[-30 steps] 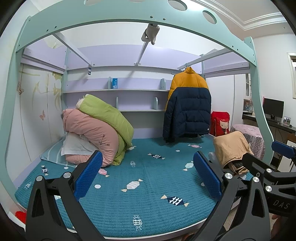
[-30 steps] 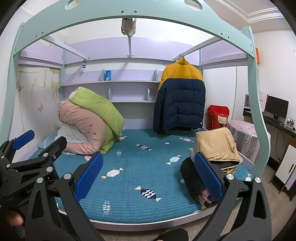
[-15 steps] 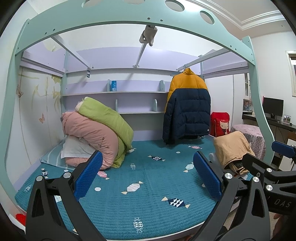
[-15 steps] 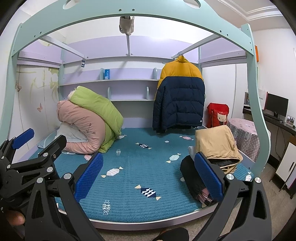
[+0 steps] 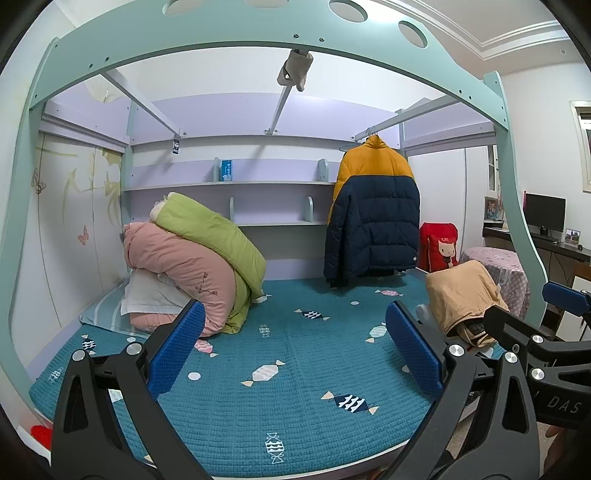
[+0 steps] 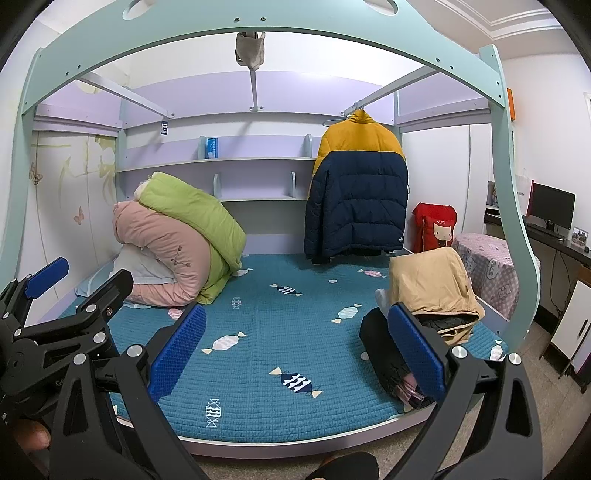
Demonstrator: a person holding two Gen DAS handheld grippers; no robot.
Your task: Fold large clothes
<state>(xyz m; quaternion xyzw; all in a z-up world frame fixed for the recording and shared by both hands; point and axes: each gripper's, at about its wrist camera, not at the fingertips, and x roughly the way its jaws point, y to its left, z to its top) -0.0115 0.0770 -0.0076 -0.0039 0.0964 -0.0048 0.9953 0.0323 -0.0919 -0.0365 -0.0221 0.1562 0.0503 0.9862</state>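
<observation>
A yellow and navy puffer jacket (image 5: 373, 225) hangs from a rail at the back right of the bed; it also shows in the right wrist view (image 6: 356, 195). A tan garment (image 5: 461, 299) lies heaped on dark clothes at the bed's right edge, also in the right wrist view (image 6: 430, 288). My left gripper (image 5: 295, 350) is open and empty in front of the bed. My right gripper (image 6: 295, 350) is open and empty, level with the bed's front edge. Both are well short of the clothes.
A teal quilted mattress (image 5: 295, 406) fills the bed. Rolled pink and green duvets (image 5: 192, 262) lie at the back left. A mint bed frame arch (image 5: 258, 33) spans overhead. A red bag (image 6: 434, 229), a stool with a checked cover (image 6: 487, 269) and a desk with a monitor (image 6: 552, 205) stand to the right.
Both views have tilted slightly upward and drawn back a little from the bed. Both grippers stay open and empty.
</observation>
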